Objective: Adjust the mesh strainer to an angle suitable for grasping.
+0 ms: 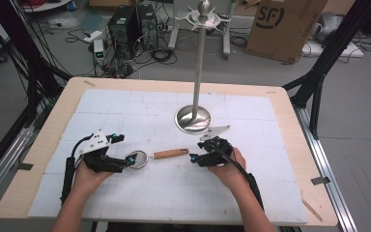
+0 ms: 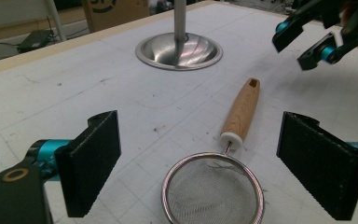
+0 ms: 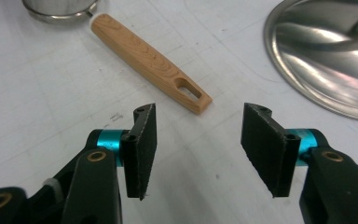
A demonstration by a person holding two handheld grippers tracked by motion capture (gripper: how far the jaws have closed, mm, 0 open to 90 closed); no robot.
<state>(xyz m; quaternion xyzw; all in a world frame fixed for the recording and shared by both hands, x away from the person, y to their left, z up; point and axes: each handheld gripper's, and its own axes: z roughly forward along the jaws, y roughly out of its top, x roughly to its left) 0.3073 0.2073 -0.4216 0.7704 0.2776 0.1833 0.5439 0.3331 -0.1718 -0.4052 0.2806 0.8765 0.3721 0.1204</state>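
Observation:
A small mesh strainer with a wooden handle lies flat on the white mat. My left gripper is open at the strainer's left, its jaws on either side of the mesh bowl without touching it. My right gripper is open just right of the handle's end, nothing between its jaws. In the left gripper view the handle points away toward the right gripper.
A tall metal stand rises from a round steel base just behind the strainer, with a hooked top. The base lies close to my right gripper. The white mat covers a wooden table. Boxes and cables lie on the floor beyond.

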